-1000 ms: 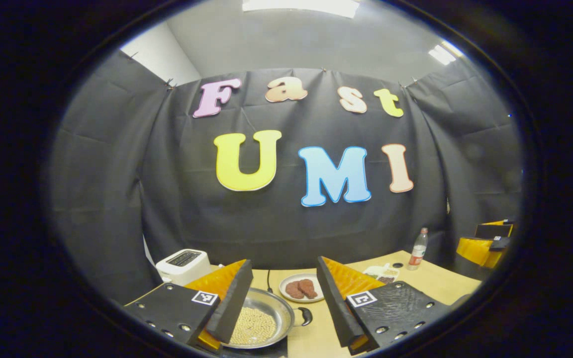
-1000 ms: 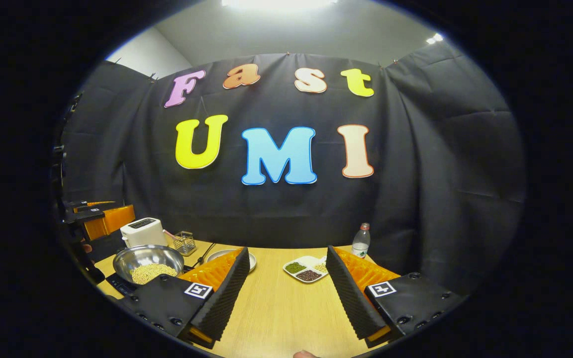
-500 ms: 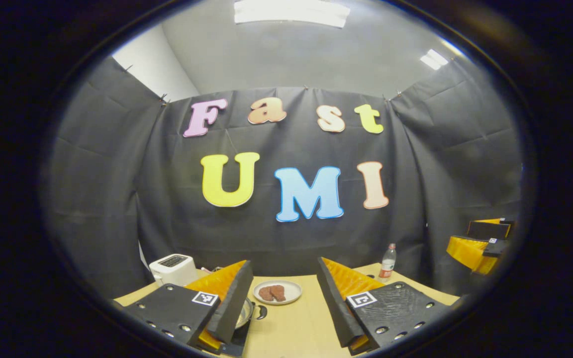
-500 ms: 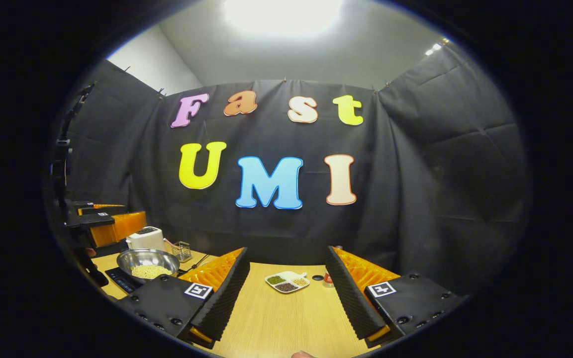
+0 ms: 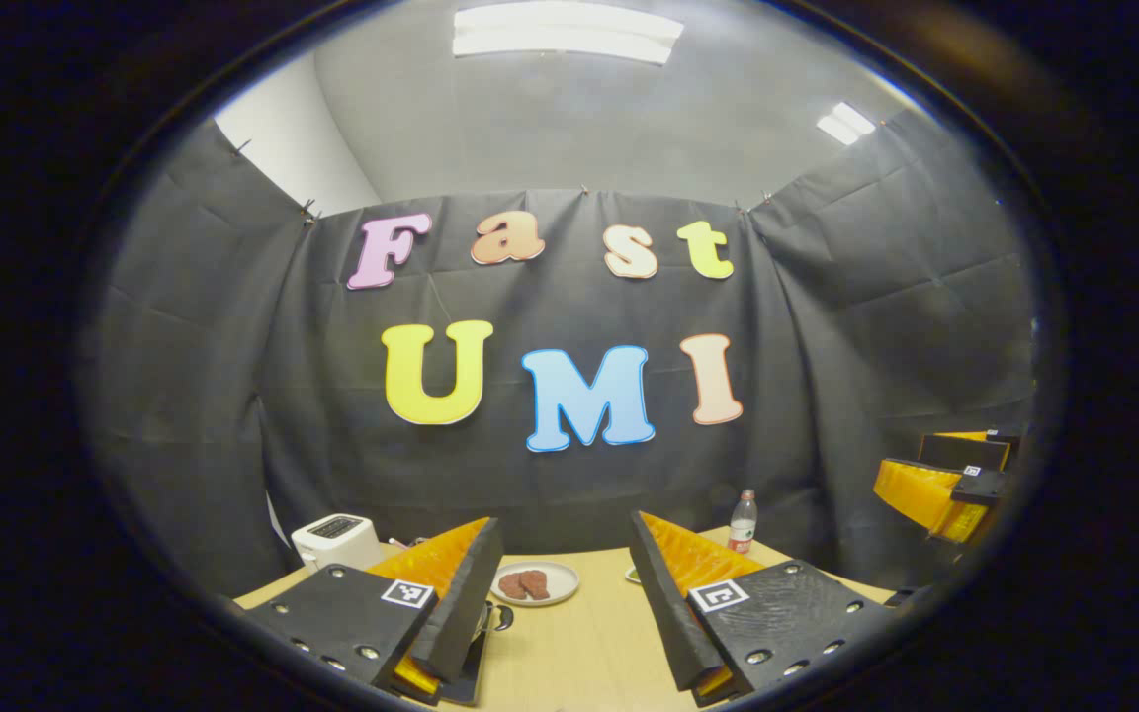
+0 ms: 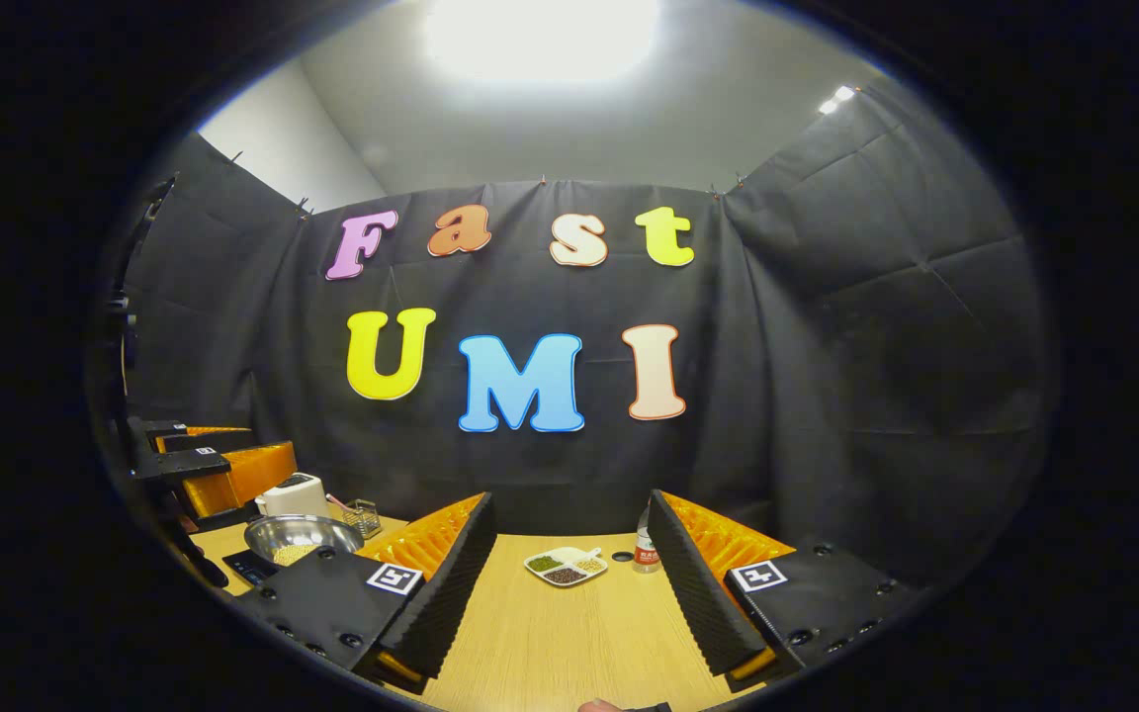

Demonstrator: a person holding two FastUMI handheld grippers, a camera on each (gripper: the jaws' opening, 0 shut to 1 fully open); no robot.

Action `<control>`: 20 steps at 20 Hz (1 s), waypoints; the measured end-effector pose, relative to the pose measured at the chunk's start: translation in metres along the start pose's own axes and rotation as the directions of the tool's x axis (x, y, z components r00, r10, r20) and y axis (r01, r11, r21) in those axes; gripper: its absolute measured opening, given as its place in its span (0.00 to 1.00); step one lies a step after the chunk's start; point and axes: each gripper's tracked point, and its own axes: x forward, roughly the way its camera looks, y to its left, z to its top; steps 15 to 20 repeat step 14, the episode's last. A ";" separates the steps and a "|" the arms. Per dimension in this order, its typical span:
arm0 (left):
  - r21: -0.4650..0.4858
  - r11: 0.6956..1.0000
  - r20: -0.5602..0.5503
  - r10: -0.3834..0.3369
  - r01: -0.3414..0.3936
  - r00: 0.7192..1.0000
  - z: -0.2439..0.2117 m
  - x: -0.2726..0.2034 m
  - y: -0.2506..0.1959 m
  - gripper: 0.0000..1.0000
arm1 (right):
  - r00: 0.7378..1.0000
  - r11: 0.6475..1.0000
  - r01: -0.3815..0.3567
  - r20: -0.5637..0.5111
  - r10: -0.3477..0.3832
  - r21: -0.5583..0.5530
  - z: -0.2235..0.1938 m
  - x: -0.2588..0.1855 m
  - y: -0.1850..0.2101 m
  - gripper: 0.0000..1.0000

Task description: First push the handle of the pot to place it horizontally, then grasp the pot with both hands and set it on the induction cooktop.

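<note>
In the right gripper view the steel pot (image 6: 299, 535), holding pale beans, sits at the left on the black induction cooktop (image 6: 245, 567). My left gripper (image 6: 202, 463) hovers above and left of the pot there, open. In the left gripper view one black pot handle (image 5: 501, 618) and a sliver of rim peek out beside the left finger; the rest of the pot is hidden. My left gripper (image 5: 562, 534) is open and holds nothing. My right gripper (image 6: 570, 502) is open too, over bare table, and also appears at the far right as my right gripper (image 5: 943, 473).
On the wooden table (image 6: 550, 643) stand a white toaster (image 5: 335, 539), a plate of meat (image 5: 534, 583), a water bottle (image 6: 642, 550), a divided dish of beans (image 6: 565, 567) and a small wire basket (image 6: 363, 515). Black cloth walls close in the back and sides.
Both grippers have drawn back and tilted upward. In the left gripper view the pot has sunk behind the left finger. The table objects look smaller and farther away.
</note>
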 end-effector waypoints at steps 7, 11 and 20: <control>-0.030 1.000 0.005 0.004 -0.003 1.000 -0.001 -0.016 0.016 0.78 | 1.000 1.000 0.015 -0.008 -0.015 0.007 0.001 -0.014 0.014 0.97; -0.016 1.000 0.009 -0.004 0.004 1.000 0.000 -0.021 0.019 0.78 | 1.000 1.000 0.015 -0.014 -0.015 0.008 0.003 -0.018 0.022 0.97; -0.025 1.000 0.010 -0.001 0.001 1.000 -0.002 -0.023 0.024 0.78 | 1.000 1.000 0.013 -0.017 -0.013 -0.002 0.002 -0.020 0.027 0.97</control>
